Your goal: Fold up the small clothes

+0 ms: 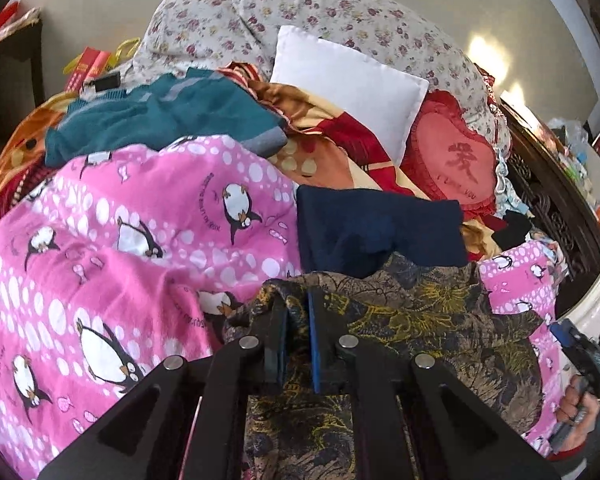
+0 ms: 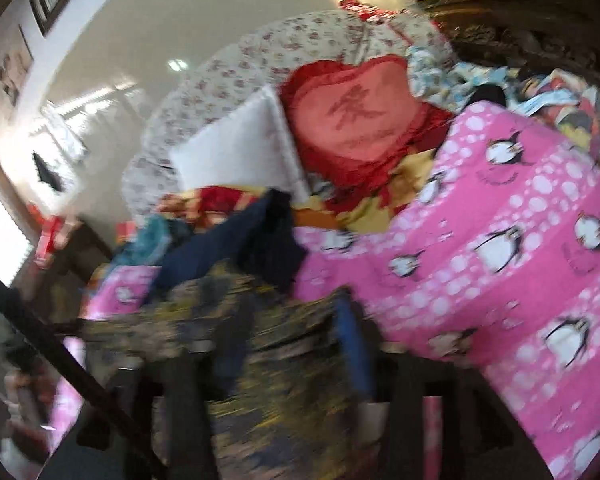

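Note:
A dark garment with a yellow leaf pattern lies on the pink penguin blanket at the near edge of the bed. My left gripper is shut on a raised fold of this garment. In the blurred right wrist view the same garment fills the space between the fingers of my right gripper, which looks shut on it. A folded navy garment lies just beyond the patterned one. A teal sweater lies further back on the left.
A white pillow, a red heart cushion and a floral quilt are piled at the back of the bed. A dark carved bed frame runs along the right. The right hand and its gripper show in the left wrist view.

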Tool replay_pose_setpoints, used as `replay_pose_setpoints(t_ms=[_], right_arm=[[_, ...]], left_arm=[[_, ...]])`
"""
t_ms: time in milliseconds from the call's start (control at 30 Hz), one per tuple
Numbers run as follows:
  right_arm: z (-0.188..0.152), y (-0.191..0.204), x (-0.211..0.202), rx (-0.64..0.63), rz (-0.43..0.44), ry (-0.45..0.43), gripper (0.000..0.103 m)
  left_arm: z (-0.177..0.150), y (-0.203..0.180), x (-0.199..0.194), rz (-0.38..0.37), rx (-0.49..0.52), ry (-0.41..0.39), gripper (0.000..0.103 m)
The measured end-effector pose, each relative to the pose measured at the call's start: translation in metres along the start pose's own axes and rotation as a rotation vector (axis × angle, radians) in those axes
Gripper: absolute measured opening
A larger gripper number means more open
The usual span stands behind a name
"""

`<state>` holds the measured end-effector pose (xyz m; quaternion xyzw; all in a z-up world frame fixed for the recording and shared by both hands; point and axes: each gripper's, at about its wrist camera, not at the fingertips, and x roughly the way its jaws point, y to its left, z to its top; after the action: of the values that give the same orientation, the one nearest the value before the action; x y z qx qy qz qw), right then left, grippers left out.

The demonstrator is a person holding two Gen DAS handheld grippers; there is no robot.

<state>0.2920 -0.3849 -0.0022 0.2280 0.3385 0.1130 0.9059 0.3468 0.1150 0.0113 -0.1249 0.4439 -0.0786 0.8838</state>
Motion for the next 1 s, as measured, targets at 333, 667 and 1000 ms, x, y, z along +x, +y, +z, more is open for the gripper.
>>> replay_pose_setpoints(t_ms=[333, 667, 1000], right_arm=[[-0.032, 0.057, 0.091, 0.009, 0.195, 0.328, 0.064], [0.009, 0.072, 0.125, -0.053, -0.021, 0.020, 0.065], [-0.011, 0.048, 0.052, -0.179, -0.081, 0.111, 0.079]], left_arm=[[0.011, 0.003, 0.008, -0.005, -0.046, 0.000, 0.009], [0.023, 0.005, 0.019, -0.017, -0.052, 0.043, 0.050], [-0.025, 0.015, -0.039, -0.023, -0.013, -0.043, 0.084]])
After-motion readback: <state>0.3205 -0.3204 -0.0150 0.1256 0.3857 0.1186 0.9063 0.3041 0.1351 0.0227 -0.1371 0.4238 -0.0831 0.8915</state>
